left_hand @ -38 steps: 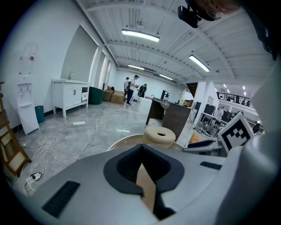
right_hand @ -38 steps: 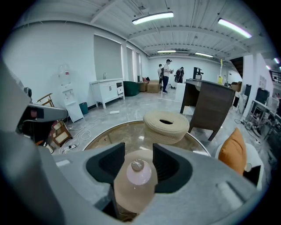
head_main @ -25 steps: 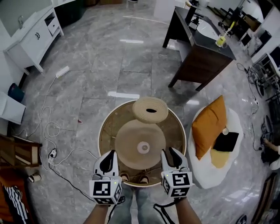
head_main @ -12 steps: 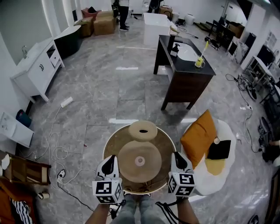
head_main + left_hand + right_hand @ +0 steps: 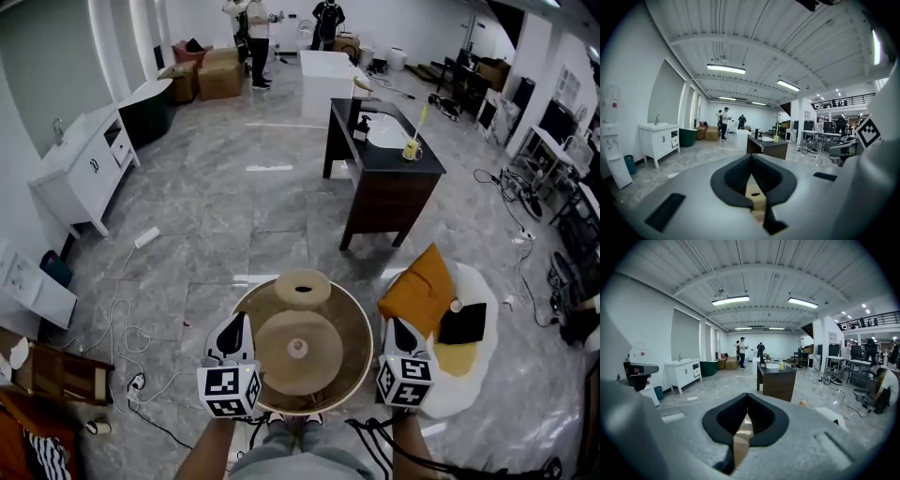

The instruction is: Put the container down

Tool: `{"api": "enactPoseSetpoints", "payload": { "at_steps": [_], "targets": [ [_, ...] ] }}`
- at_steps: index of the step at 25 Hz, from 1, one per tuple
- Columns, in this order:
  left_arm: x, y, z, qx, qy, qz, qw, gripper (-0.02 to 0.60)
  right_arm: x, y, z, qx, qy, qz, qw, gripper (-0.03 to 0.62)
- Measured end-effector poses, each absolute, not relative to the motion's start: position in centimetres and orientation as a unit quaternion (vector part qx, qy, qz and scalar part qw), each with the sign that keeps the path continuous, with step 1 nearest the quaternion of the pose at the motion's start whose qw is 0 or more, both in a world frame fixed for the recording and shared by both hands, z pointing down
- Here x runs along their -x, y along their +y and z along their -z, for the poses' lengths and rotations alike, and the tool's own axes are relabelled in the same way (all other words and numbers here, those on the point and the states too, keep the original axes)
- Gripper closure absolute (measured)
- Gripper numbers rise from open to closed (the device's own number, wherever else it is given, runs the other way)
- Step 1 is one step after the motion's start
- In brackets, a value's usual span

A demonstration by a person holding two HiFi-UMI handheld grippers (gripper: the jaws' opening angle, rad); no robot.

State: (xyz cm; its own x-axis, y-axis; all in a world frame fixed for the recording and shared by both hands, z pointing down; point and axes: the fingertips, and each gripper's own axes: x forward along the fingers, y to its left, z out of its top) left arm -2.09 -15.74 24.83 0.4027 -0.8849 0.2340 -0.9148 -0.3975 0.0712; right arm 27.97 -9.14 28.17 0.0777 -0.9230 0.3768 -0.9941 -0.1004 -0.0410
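A tan woven container (image 5: 302, 288) with a dark hole in its top stands at the far side of a round table (image 5: 361, 361). A larger tan disc (image 5: 298, 352) with a small pale knob lies at the table's middle. My left gripper (image 5: 233, 326) hovers by the table's left rim, shut and empty. The right gripper (image 5: 397, 330) hangs by the right rim; its jaws have just been closing, with nothing between them. In the left gripper view the gripper (image 5: 751, 157) has its tips together, and the container (image 5: 755, 192) shows below them. The right gripper (image 5: 747, 401) looks out at the room.
A dark wooden sink cabinet (image 5: 384, 178) stands beyond the table. An orange cushion (image 5: 417, 291) rests on a white seat at the right. A white cabinet (image 5: 84, 169) and loose cables (image 5: 122, 328) are at the left. People (image 5: 248, 28) stand far back.
Both grippers have risen away from the table, and the table looks smaller and farther below. The right gripper's jaws went from open to shut.
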Motion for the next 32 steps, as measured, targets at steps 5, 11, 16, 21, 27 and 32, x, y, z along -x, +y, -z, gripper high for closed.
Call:
{"api": "enactPoseSetpoints", "payload": {
  "at_steps": [5, 11, 16, 21, 27, 32],
  "targets": [
    [2.2, -15.6, -24.3, -0.833, -0.541, -0.073, 0.093, 0.578, -28.1, -8.1, -27.2, -0.727, -0.659, -0.148, 0.121, 0.588],
    [2.8, -15.7, -24.2, -0.831, -0.545, -0.066, 0.095, 0.578, -27.0, -8.0, -27.4, -0.721, -0.664, -0.147, 0.133, 0.588],
    [2.6, -15.9, -24.3, -0.831, -0.544, -0.064, 0.097, 0.578, -26.2, -8.2, -27.6, -0.708, -0.676, -0.157, 0.133, 0.589],
    [2.8, -16.1, -24.3, -0.832, -0.542, -0.065, 0.099, 0.578, -26.0, -8.5, -27.0, -0.713, -0.673, -0.150, 0.131, 0.589],
    [2.8, -16.4, -24.6, -0.834, -0.539, -0.068, 0.101, 0.578, -26.3, -8.7, -26.9, -0.718, -0.667, -0.147, 0.134, 0.589],
    [2.6, -16.6, -24.7, -0.835, -0.536, -0.069, 0.102, 0.578, -26.3, -8.7, -27.1, -0.718, -0.666, -0.147, 0.140, 0.589]
  ]
}}
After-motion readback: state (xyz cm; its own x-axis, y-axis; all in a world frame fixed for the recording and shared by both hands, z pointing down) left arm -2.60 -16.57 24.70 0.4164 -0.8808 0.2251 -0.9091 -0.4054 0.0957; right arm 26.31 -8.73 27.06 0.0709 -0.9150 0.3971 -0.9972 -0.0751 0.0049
